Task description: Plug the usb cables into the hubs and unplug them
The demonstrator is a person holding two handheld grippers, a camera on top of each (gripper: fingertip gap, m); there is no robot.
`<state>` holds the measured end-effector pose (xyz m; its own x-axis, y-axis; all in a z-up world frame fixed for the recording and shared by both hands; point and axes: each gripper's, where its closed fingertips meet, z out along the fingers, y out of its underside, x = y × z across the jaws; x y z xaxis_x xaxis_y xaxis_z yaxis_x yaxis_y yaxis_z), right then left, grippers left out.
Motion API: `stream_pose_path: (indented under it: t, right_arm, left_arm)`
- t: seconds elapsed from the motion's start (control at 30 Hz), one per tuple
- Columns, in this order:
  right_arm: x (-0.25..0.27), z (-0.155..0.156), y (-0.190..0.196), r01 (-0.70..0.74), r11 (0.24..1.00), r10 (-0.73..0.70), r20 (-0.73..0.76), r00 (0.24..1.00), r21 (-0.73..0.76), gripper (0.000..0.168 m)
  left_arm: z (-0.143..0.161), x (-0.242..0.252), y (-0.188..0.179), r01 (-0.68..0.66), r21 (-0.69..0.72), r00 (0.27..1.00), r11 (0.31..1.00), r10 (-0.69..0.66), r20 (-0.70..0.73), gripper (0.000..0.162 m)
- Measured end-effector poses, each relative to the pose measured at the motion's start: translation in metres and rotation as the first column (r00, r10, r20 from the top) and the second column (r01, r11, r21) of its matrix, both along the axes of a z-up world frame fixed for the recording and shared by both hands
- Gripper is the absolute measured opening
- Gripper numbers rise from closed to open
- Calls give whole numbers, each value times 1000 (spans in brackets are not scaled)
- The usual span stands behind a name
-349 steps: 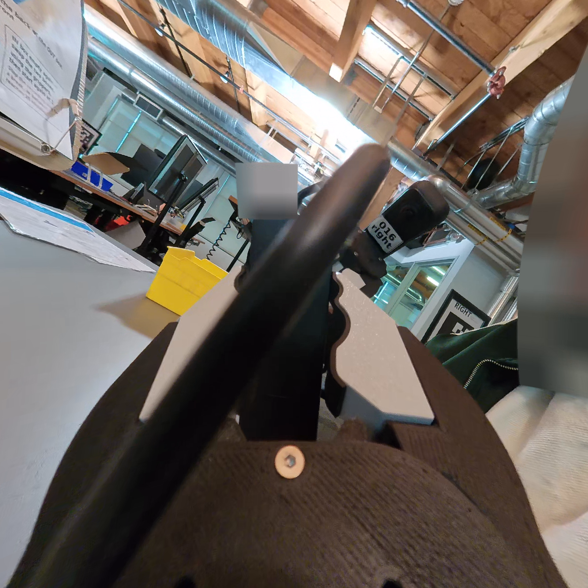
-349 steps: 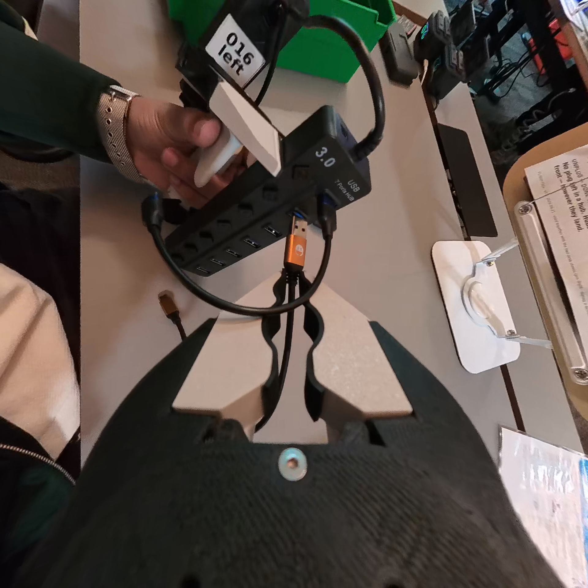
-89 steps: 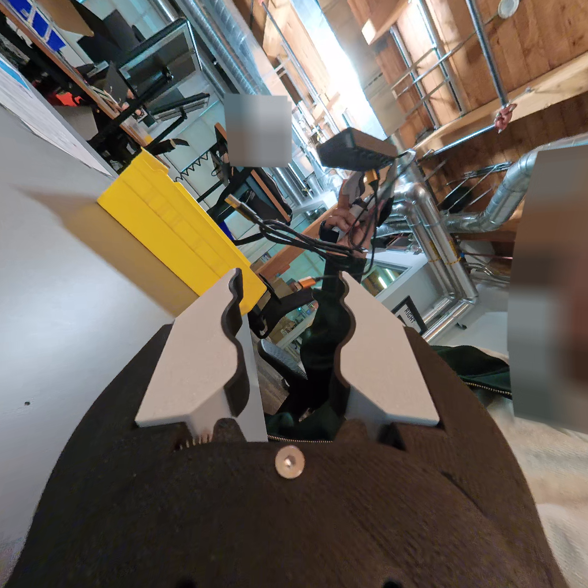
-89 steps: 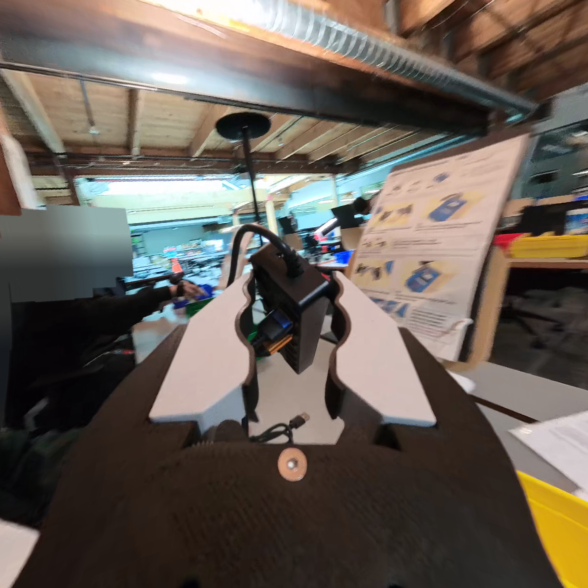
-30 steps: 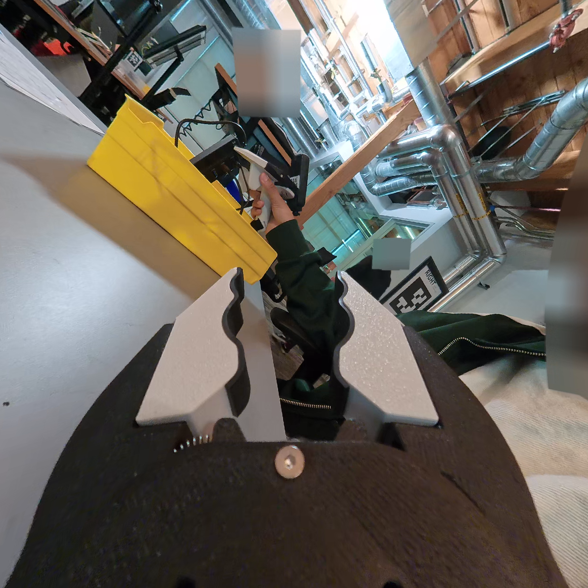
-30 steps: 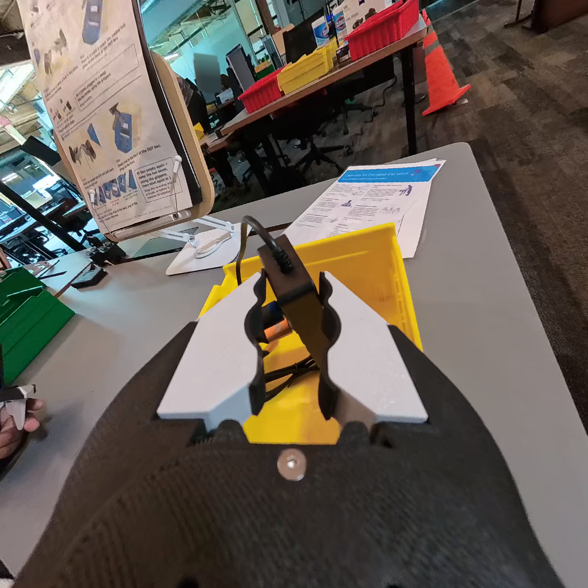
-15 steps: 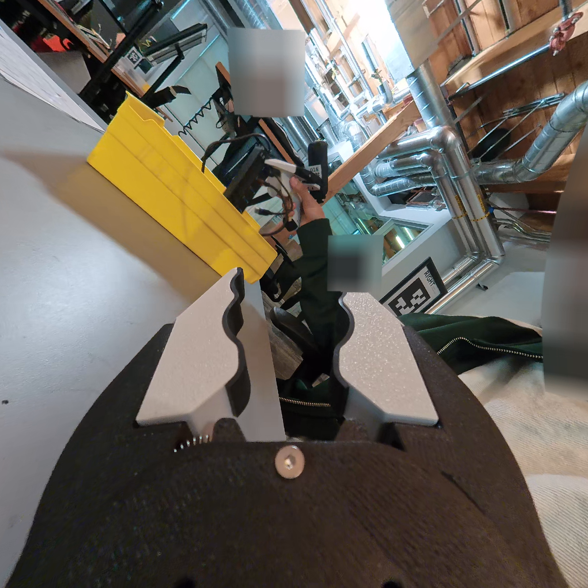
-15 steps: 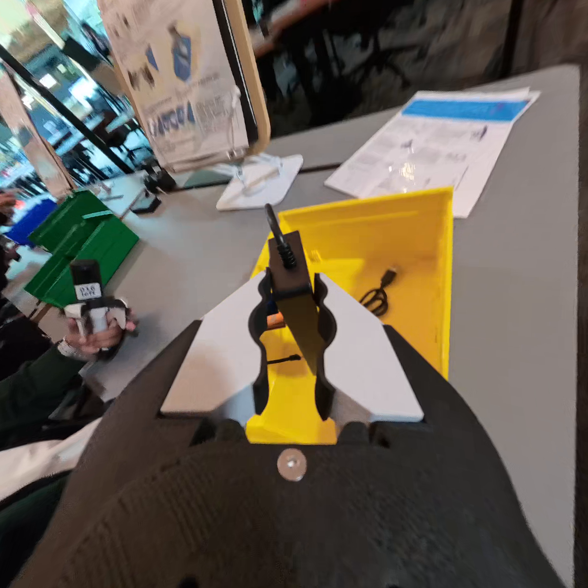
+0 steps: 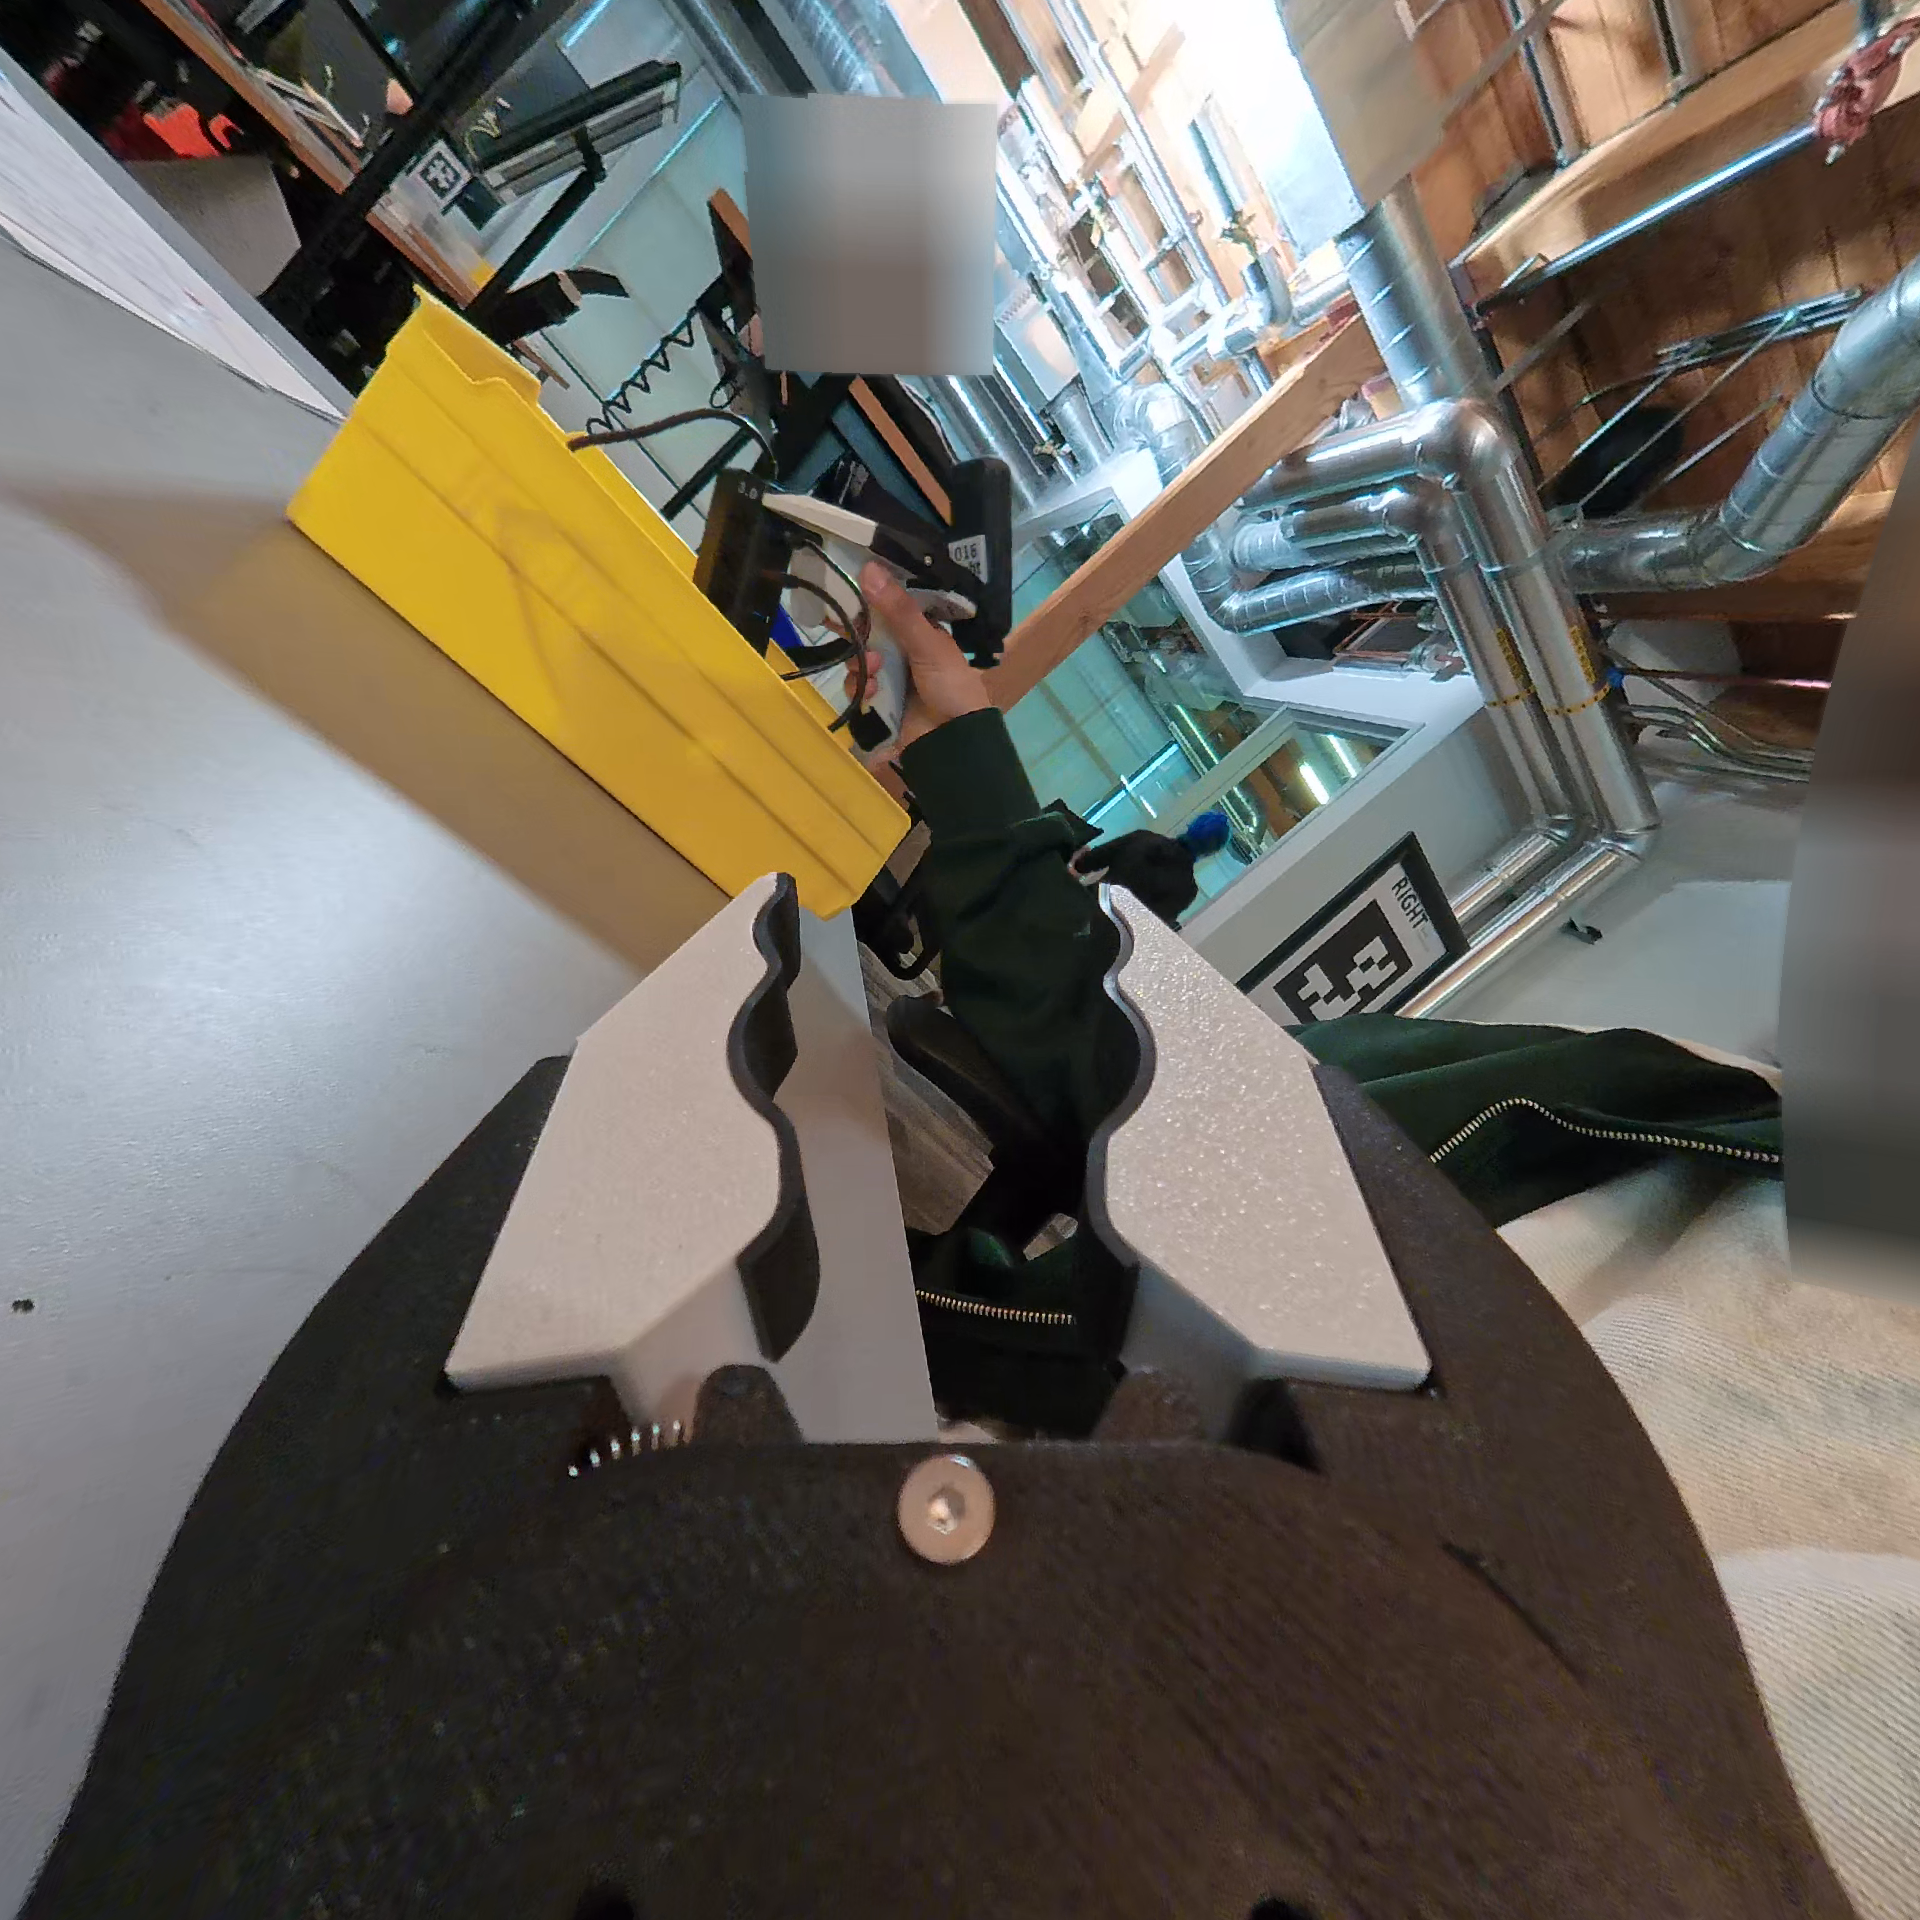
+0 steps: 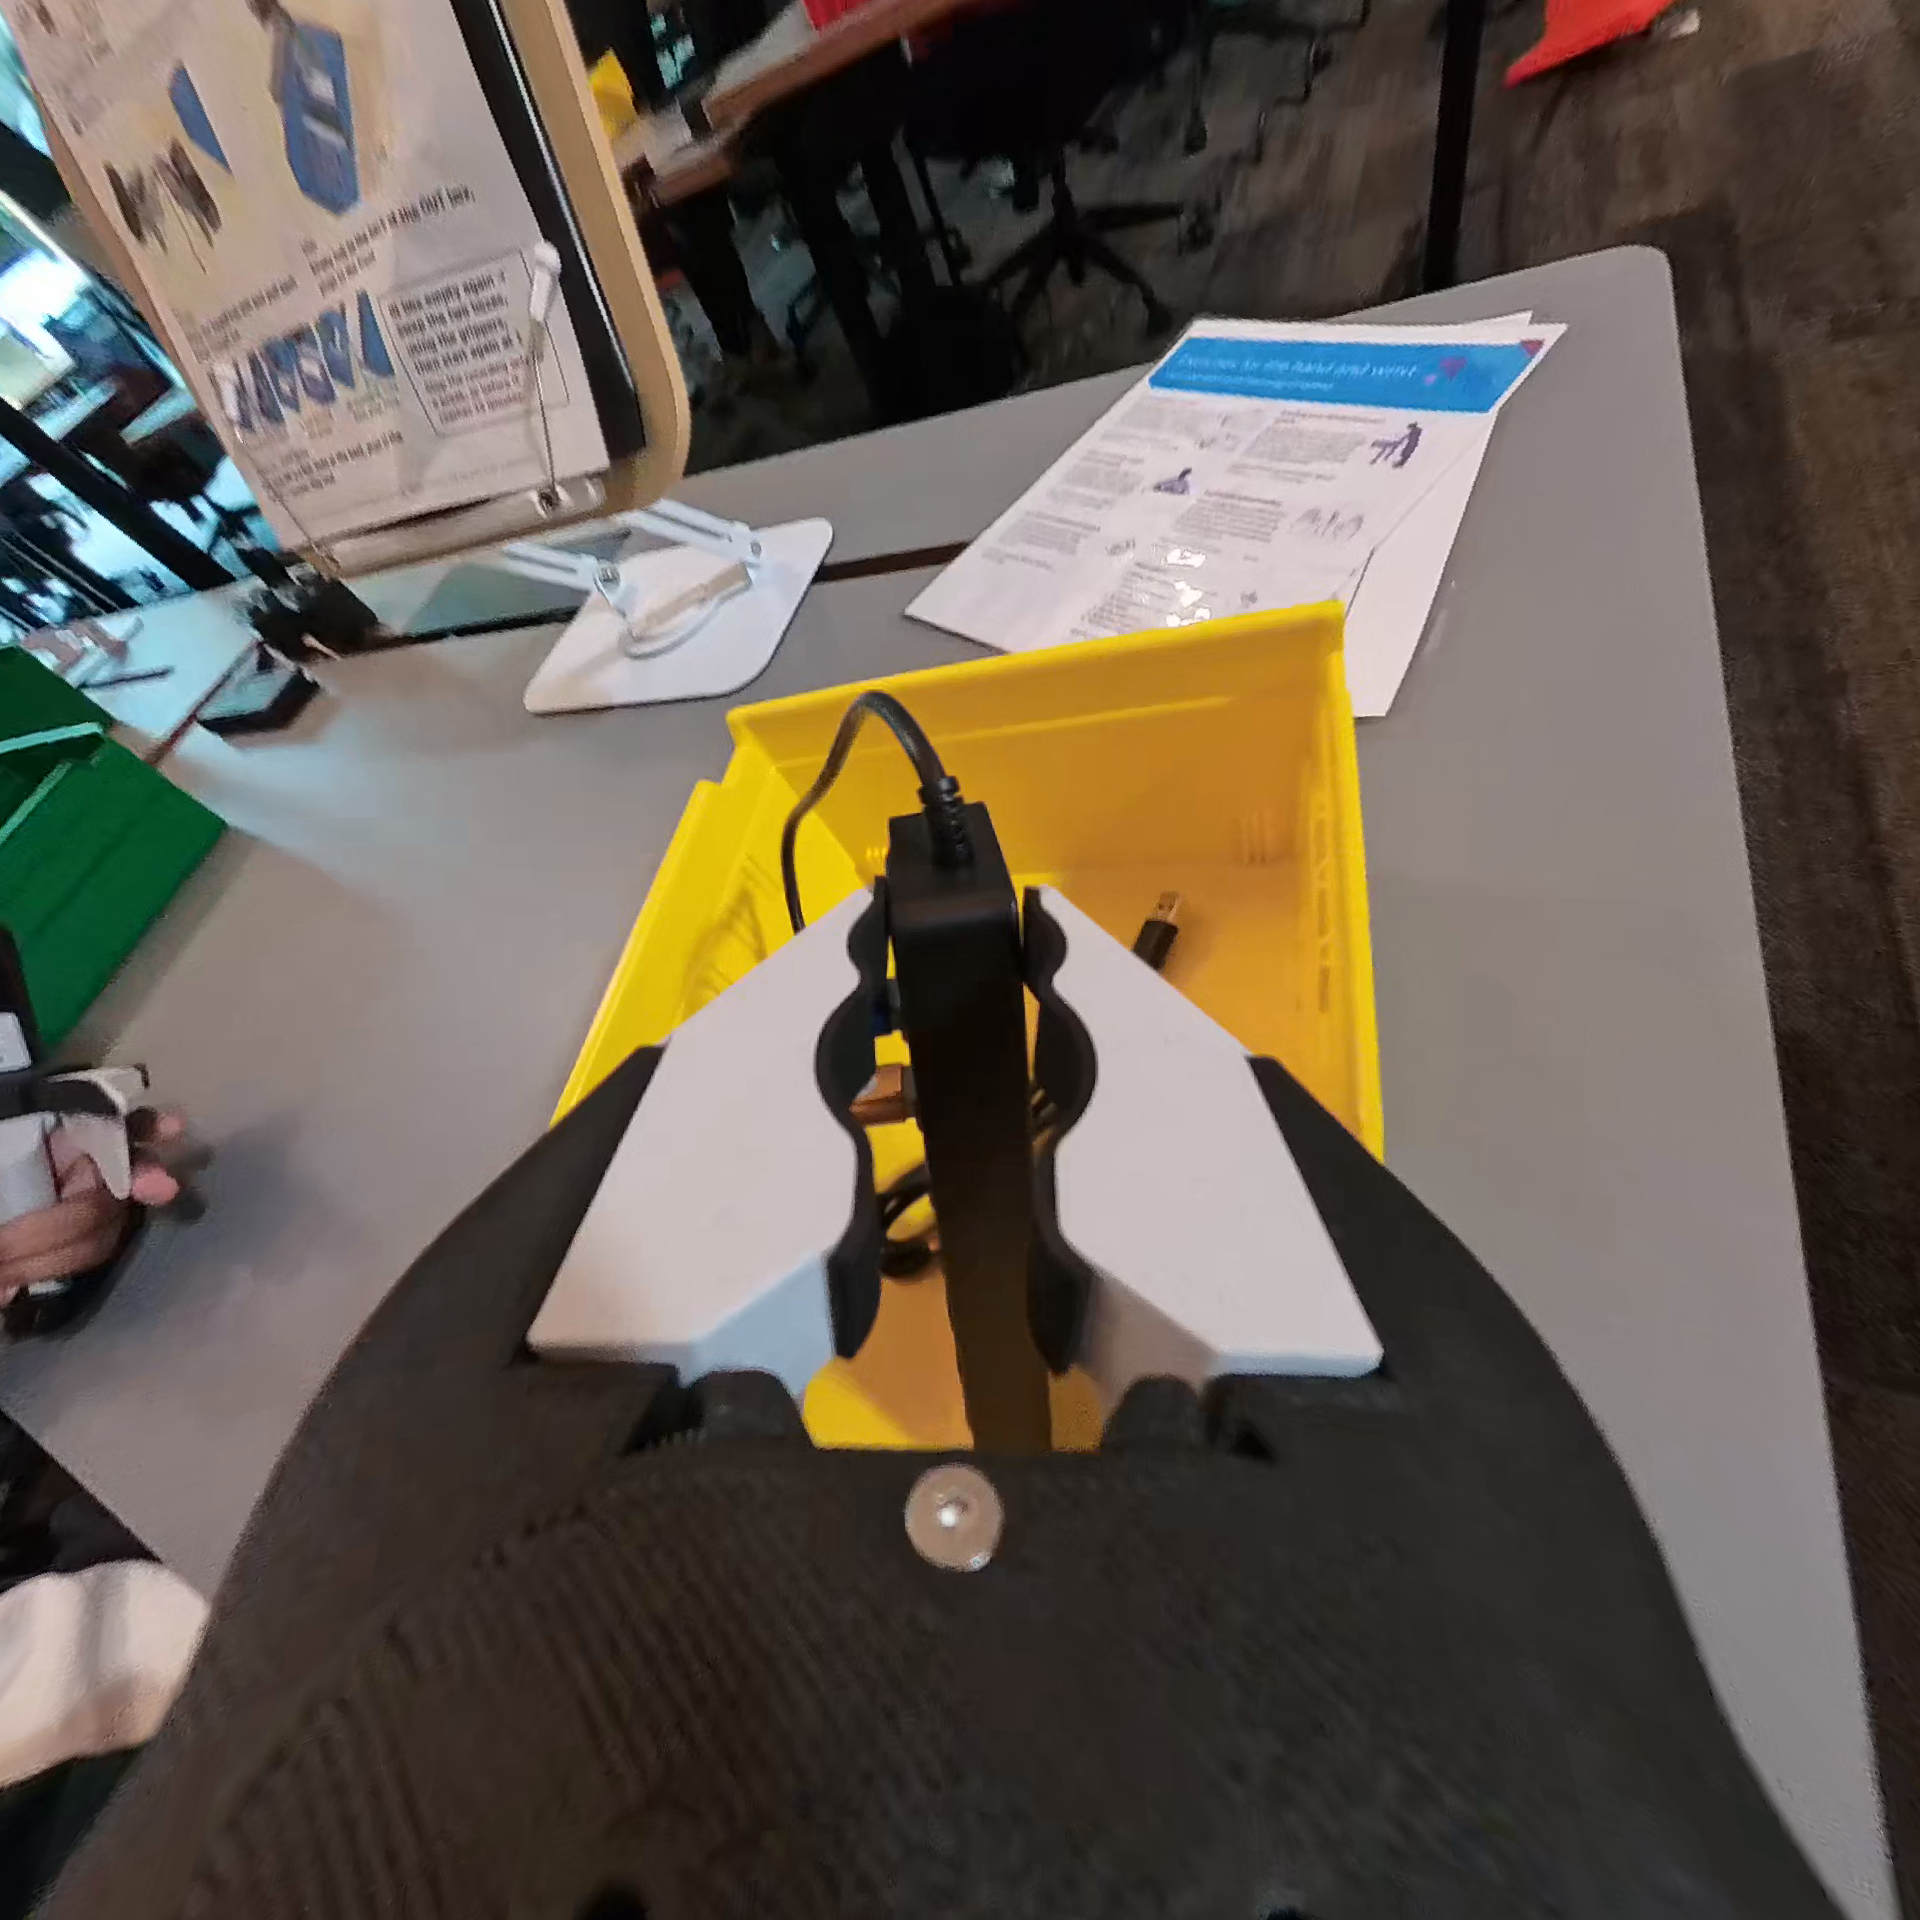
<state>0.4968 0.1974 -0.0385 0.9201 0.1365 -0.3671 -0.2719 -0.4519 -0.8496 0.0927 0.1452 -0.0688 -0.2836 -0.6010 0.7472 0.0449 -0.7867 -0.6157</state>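
Note:
My right gripper (image 10: 956, 904) is shut on a black USB hub (image 10: 961, 1039) and holds it edge-on above the open yellow bin (image 10: 1340, 935). The hub's black cable (image 10: 831, 790) loops off its far end. An orange plug (image 10: 883, 1107) and dark cables hang on the hub's left side. A loose USB plug (image 10: 1158, 935) lies on the bin floor. My left gripper (image 9: 940, 894) is open and empty, low by the table's near edge. From there I see the right gripper (image 9: 831, 520) holding the hub (image 9: 743, 561) over the yellow bin (image 9: 582, 623).
A grey table (image 10: 416, 883) carries printed sheets (image 10: 1247, 488) behind the bin, a white stand (image 10: 675, 623) with an instruction board (image 10: 343, 260), and a green bin (image 10: 83, 831) at the far left. The left gripper and hand (image 10: 73, 1153) rest at the table's left edge.
Long before, my left gripper held the hub while the right held an orange plug. Now the left is empty. Over the last second the right has kept the hub over the yellow bin, shifting slightly.

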Motion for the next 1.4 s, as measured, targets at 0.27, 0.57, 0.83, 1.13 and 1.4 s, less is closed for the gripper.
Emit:
stream_pose_path:
  t: [0.27,0.57,0.83,1.13,1.4]
  right_arm:
    - [4,15,6,25,992,-4,-170,986,123,47]
    - [-6,77,-9,55,948,-101,130,986,313,34]
    - [-37,50,-15,84,939,-222,401,889,334,25]
    - [-44,-1,-90,168,900,-346,425,836,401,17]
    - [50,-35,-140,500,818,-575,382,724,284,65]
  left_arm:
    - [11,-4,-5,18,24,998,1000,-20,60,53]
    - [9,-2,-5,12,35,999,999,-13,46,53]
    - [8,-3,-1,-12,51,999,999,10,33,52]
    - [6,15,5,2,74,1000,997,-3,10,51]
    - [-8,26,12,-55,215,993,975,77,-94,49]
